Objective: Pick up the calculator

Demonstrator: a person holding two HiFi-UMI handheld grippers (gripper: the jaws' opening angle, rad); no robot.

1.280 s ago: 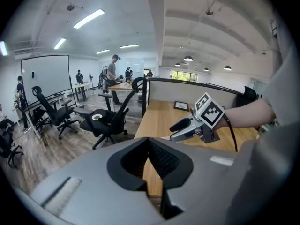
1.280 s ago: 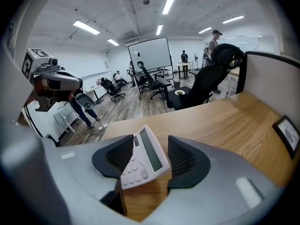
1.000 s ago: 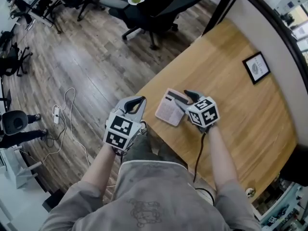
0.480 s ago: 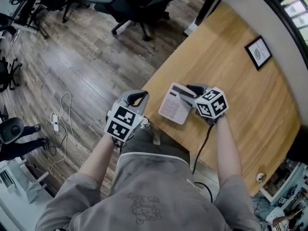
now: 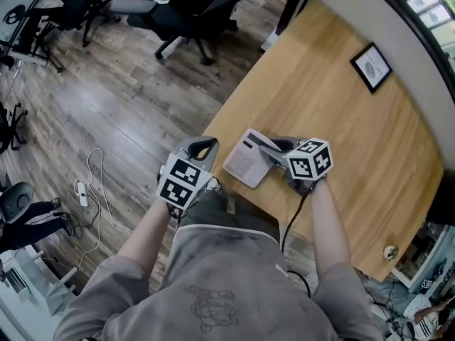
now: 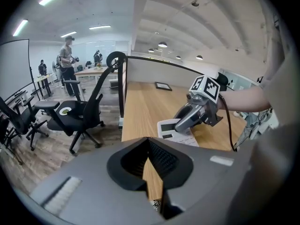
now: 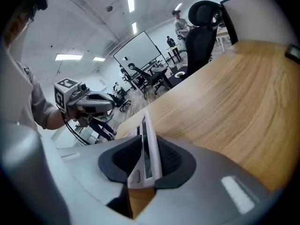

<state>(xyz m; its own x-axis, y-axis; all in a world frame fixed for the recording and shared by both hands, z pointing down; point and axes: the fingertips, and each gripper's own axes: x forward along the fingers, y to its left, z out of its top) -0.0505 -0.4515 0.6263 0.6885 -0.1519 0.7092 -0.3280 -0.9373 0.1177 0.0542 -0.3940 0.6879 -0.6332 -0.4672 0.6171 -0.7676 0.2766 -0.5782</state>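
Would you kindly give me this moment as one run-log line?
right tongs: closing on calculator | left tongs: shut, empty | calculator: near desk edge

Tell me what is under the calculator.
The wooden table is under the calculator. The patch directly beneath is covered, and the right gripper, fingers closing on the calculator, hides one end.

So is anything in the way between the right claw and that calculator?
No, nothing visible. The calculator sits edge-on between the jaws of the right claw, which are closing on it, with only bare table around it.
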